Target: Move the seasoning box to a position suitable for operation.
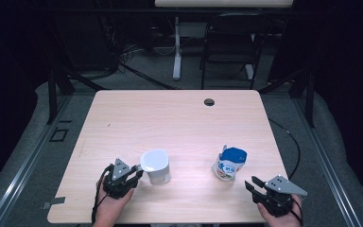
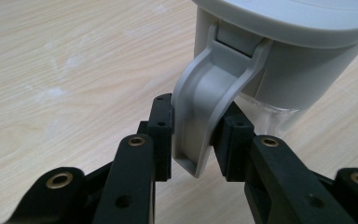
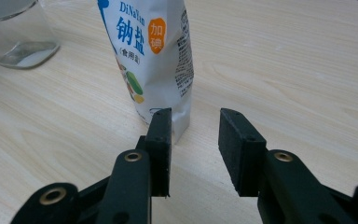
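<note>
The left tool [image 1: 133, 174] lies low and level over the bench [image 1: 170, 118], clamped on the grey handle [image 2: 205, 112] of the lidded jug [image 1: 156, 166]. The right tool [image 1: 251, 185] hovers with its jaws apart and empty, near the salt bag [image 1: 229, 163].

Left gripper [image 1: 133, 173]: held low in the left hand [image 1: 111, 208], jaws closed on a handle. Right gripper [image 1: 254, 187]: held in the right hand [image 1: 283, 213], jaws apart, nothing between.
</note>
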